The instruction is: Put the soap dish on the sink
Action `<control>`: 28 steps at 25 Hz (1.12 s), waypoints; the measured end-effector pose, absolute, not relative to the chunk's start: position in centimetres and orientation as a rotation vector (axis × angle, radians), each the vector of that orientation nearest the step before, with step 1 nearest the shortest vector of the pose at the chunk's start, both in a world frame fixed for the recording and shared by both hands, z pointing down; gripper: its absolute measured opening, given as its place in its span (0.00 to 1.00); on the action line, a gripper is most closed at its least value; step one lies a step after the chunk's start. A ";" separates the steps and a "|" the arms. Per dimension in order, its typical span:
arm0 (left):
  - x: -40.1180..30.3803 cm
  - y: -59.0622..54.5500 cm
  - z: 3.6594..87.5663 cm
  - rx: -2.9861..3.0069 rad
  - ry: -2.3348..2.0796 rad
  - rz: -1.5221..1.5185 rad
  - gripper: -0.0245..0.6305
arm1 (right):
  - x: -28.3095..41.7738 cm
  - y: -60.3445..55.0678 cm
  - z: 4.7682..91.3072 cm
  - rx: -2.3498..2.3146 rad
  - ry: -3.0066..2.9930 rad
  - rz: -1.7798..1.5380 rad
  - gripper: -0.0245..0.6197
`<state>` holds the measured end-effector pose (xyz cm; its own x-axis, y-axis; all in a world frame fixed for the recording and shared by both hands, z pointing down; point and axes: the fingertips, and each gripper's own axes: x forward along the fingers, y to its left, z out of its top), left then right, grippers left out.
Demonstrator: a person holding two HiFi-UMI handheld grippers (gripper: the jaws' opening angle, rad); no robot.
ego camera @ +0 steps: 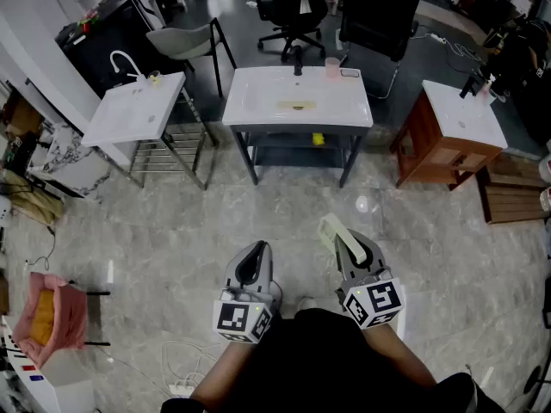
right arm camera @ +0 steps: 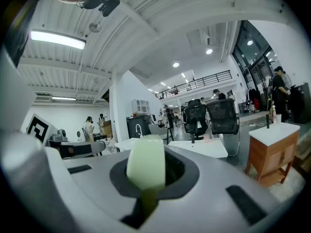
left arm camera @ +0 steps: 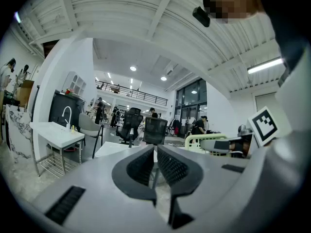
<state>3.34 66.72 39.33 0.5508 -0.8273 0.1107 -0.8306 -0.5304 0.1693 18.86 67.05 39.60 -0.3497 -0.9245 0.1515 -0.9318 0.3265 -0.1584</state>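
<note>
Grey floor [ego camera: 284,218], sink [ego camera: 250,110], office chair [ego camera: 295,3] beyond

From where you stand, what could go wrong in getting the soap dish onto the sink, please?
1. The right claw pinches the soap dish by one end, so it might slip on the walk.
2. Three sinks stand ahead: left sink, middle sink, right sink; the wrong one could be chosen.
3. The pink cup on the middle sink could get knocked.

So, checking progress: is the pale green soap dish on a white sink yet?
Off it. The right gripper is shut on the pale green soap dish, and the middle white sink stands across the floor ahead.
</note>
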 end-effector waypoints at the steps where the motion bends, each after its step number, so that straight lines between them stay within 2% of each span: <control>1: 3.3 66.8 39.3 2.585 -1.405 0.029 0.07 | 18.8 67.3 39.6 1.767 -2.534 0.336 0.05; 18: 3.4 65.2 40.2 2.552 -1.430 0.056 0.07 | 20.1 66.1 41.9 1.776 -2.534 0.443 0.05; 28: 2.0 58.4 41.7 2.546 -1.363 0.037 0.07 | 17.6 60.0 42.9 1.770 -2.491 0.451 0.05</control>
